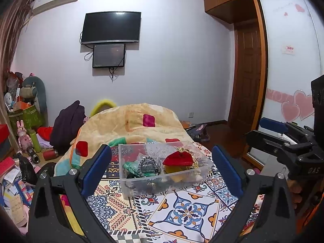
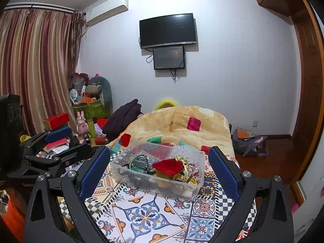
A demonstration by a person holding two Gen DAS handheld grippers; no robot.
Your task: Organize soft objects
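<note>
Patterned bedding (image 1: 188,208) fills the lower frame, carrying a clear bin (image 1: 162,174) of pouches mid-frame; both claws, left claw (image 1: 162,172) and right claw (image 2: 160,170), gape empty, seemingly between placements, next needing another soft item.

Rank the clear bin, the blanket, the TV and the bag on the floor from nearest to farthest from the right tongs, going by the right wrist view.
1. Clear bin, just ahead of the right tongs, on the patterned cloth.
2. Blanket, heaped behind the bin.
3. Bag, on the floor to the right, by the far wall.
4. TV, high on the far wall.
</note>
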